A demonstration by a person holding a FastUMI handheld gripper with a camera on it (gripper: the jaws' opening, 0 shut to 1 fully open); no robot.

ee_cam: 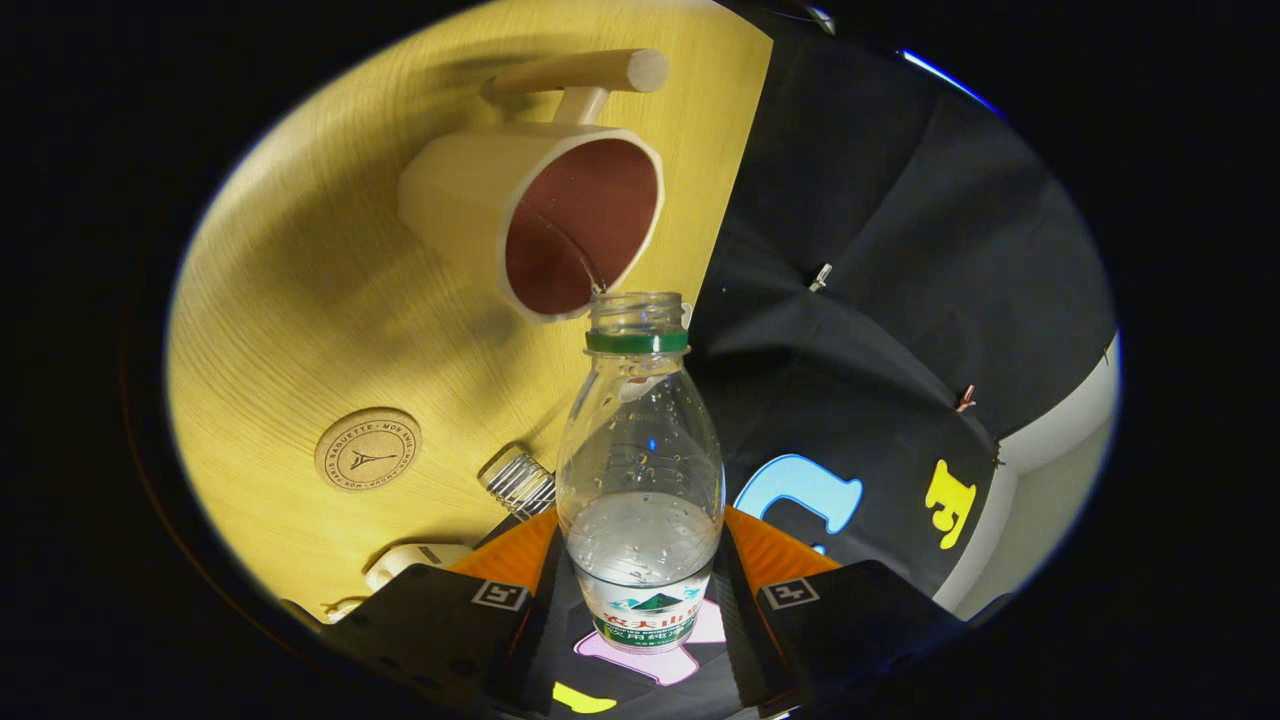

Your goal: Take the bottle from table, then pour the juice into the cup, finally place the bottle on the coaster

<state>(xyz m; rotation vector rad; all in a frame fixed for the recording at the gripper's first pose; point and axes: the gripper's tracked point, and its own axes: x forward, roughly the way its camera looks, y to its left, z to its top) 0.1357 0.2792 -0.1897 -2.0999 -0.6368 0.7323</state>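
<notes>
My gripper (640, 560) is shut on a clear plastic bottle (640, 470), both fingers pressing on its lower body. The bottle is uncapped, has a green neck ring, and is tipped over so its mouth meets the rim of a cream cup (540, 215) with a brown inside. A thin stream runs from the mouth into the cup. The cup has a long wooden handle (585, 72) and stands on the yellow wooden table (300, 330). A round cork coaster (367, 449) lies on the table, beside the left finger and nearer to me than the cup.
A small ribbed metal piece (520, 483) lies on the table just ahead of the left finger. A cream object (410, 562) sits by the left finger's outer side. The table's edge runs just past the cup, with the booth's black cloth wall (900, 250) beyond.
</notes>
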